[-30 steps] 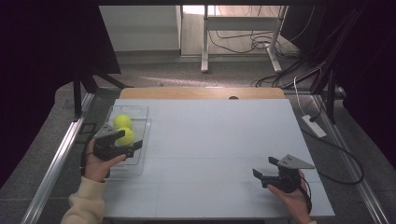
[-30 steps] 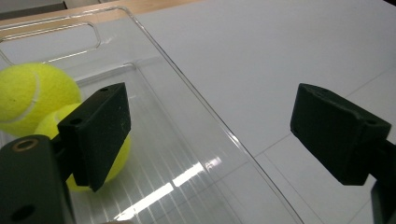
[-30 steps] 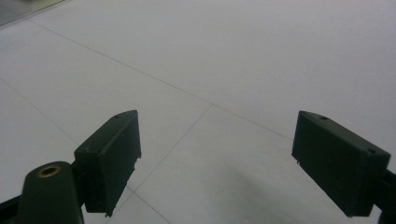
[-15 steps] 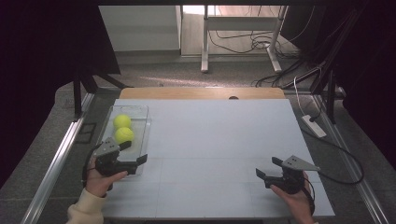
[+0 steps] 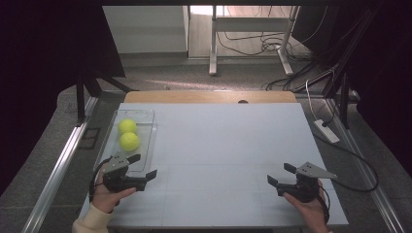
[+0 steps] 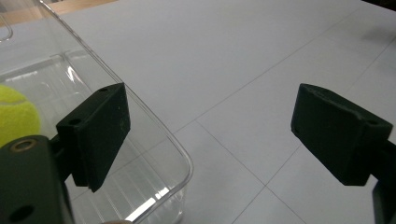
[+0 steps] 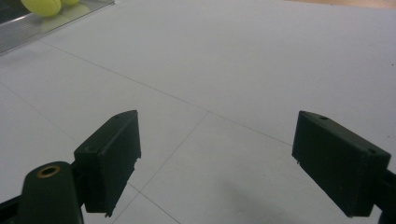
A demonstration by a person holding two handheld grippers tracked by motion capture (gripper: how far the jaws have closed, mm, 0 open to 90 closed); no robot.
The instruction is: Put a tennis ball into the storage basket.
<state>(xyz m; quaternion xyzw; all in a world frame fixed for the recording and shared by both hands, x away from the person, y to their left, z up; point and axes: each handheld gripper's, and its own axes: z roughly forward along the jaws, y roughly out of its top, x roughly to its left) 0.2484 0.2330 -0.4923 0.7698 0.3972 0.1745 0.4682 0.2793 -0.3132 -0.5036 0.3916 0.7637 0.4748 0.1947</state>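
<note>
On a white table (image 5: 218,145) over grey floor, two yellow-green fuzzy tennis balls (image 5: 129,141) in a clear tray (image 5: 145,145), left gripper (image 5: 144,169) and right gripper (image 5: 280,174) both wide open, empty.

2 yellow-green tennis balls (image 5: 128,134) lie inside a clear plastic tray (image 5: 145,145) near the left edge of the table (image 5: 228,145), one just behind the other and seemingly touching, though the high view is too small to be sure. The tray is long, shallow and round-cornered, and sits flat with its length along that edge.
</note>
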